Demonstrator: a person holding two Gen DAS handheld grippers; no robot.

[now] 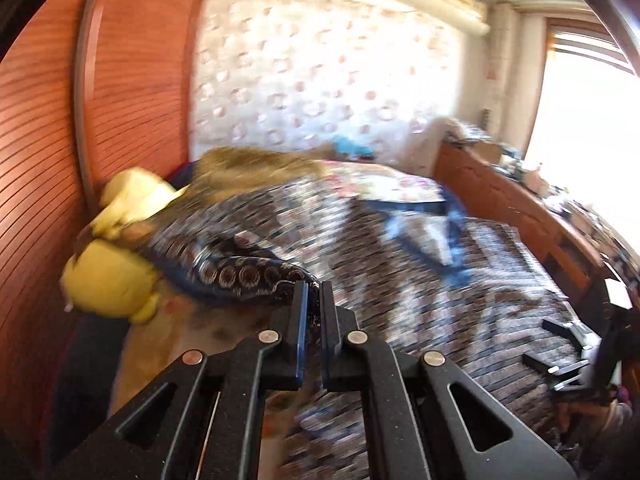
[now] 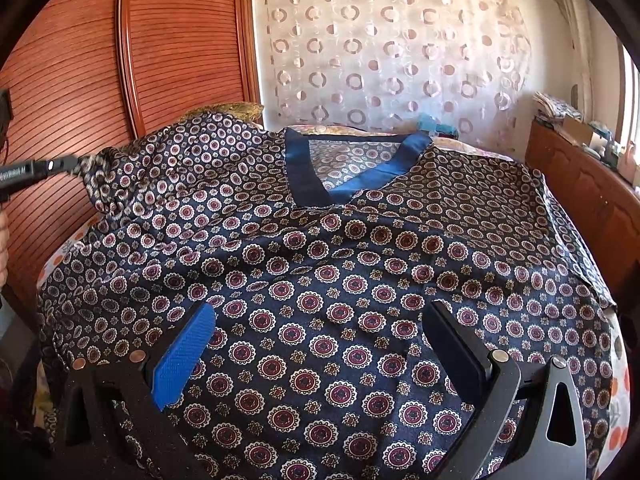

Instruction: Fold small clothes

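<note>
Two grippers are at work on one shirt (image 2: 320, 280). It is dark blue with lots of round red and white flower rings, and it has a plain blue V-neck collar (image 2: 304, 168). The shirt lies spread out flat on the bed (image 2: 620, 392), with the collar at the far side, near the curtain (image 2: 392, 52) with circles on it.

The left gripper (image 1: 314, 292) has its two fingers squeezed together on a bit of the shirt's sleeve (image 1: 248, 272) — the cloth is pinched tight between the blue pads. In the right wrist view you can see that sleeve bunched up and lifted off the bed at the left edge, where the black tip of the left gripper holds it. The left wrist view is blurry, so the pattern on the shirt looks like smeared stripes there.

The right gripper (image 2: 320, 352) has its fingers wide apart. One finger has a blue bumpy pad (image 2: 184, 356) and the other finger (image 2: 456, 352) looks black from this side. Both are low over the front of the shirt, near its bottom part, and nothing is pinched between them.

Something soft and yellow (image 1: 116, 276) sits on the bed by the brown wooden wardrobe (image 2: 64, 80) — it is too blurry to tell what it is. A wooden sideboard (image 2: 580, 192) with clutter on top stands along the right side of the bed.
</note>
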